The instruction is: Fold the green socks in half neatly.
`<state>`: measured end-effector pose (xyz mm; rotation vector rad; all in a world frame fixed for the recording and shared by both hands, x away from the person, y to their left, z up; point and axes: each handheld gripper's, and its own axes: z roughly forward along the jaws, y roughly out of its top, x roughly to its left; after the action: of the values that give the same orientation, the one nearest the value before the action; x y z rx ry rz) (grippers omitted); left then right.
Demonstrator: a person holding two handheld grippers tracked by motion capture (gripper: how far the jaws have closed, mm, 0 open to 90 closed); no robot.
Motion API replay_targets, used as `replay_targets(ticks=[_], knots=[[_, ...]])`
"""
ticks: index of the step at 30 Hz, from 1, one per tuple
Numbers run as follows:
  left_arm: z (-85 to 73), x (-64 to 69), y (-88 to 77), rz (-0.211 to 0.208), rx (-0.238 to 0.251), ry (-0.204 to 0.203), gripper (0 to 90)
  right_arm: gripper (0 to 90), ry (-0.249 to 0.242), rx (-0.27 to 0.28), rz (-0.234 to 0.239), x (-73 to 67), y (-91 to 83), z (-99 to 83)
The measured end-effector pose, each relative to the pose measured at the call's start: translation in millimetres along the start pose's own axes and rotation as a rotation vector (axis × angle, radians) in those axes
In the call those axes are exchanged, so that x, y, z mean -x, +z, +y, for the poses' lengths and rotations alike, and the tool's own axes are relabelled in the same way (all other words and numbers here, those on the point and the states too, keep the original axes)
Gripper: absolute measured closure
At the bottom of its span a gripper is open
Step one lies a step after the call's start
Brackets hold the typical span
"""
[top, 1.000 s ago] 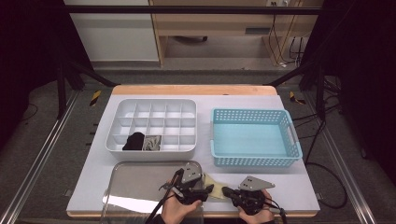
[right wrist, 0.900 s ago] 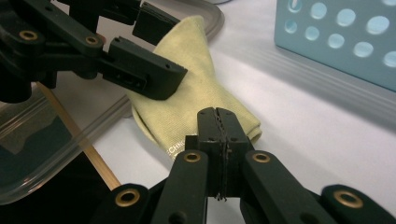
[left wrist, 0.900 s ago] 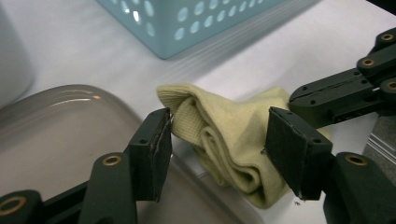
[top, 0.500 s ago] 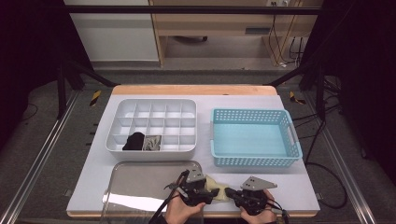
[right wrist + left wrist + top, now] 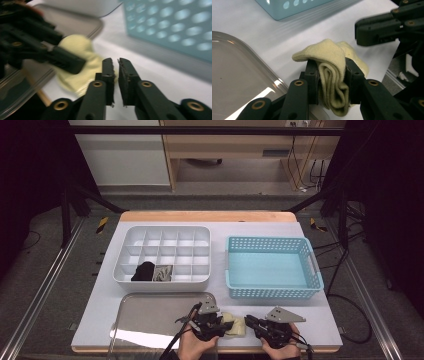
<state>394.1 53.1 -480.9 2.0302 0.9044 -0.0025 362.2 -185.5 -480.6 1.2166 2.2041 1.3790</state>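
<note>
The folded pale-yellow cloth [image 5: 332, 75] lies at the near edge of the white tabletop [image 5: 220, 227], between the two grippers and just beside the right rim of the clear tray [image 5: 150, 315]. In the left gripper view the left gripper [image 5: 331, 80] has its fingers [image 5: 313, 80] clamped on the cloth's folded layers, one pad pressing each side; the jaws have just been closing, with the cloth between them. The rest of the cloth spills forward over the fingertips onto the tabletop.

The right gripper [image 5: 117, 75] sits just to the right of the cloth. Its fingers [image 5: 126, 75] stand a narrow slit apart with nothing between them (they have just been opening a little), and the cloth lies to their left in the blurred right gripper view, near but not pinched.

Farther back, the light-blue basket [image 5: 272, 292] stands on the right half of the tabletop, and the white divided organizer [image 5: 165, 282] on the left. Two of its front compartments hold a dark rolled item [image 5: 144, 271] and a grey patterned one [image 5: 162, 273], side by side.
</note>
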Motion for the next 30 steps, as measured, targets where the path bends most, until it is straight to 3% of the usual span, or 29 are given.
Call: replay_targets(ticks=[5, 10, 19, 30], knots=[[4.2, 1.1, -11.0, -0.024, 0.037, 0.005, 67.7, 71.7, 0.02, 0.076, -0.101, 15.1, -9.5, -2.2], [9.4, 0.2, -26.2, -0.02, 0.064, 0.015, 67.7, 67.0, 0.039, 0.081, -0.158, 27.9, -14.8, -5.7], [15.6, -4.9, -54.5, 0.021, 0.099, 0.052, 67.4, 59.5, 0.041, 0.084, -0.198, 31.6, -18.5, -6.7], [25.0, -24.5, -89.6, 0.069, 0.164, 0.034, 67.0, 53.0, 0.055, 0.094, -0.223, 37.8, -24.1, -9.4]])
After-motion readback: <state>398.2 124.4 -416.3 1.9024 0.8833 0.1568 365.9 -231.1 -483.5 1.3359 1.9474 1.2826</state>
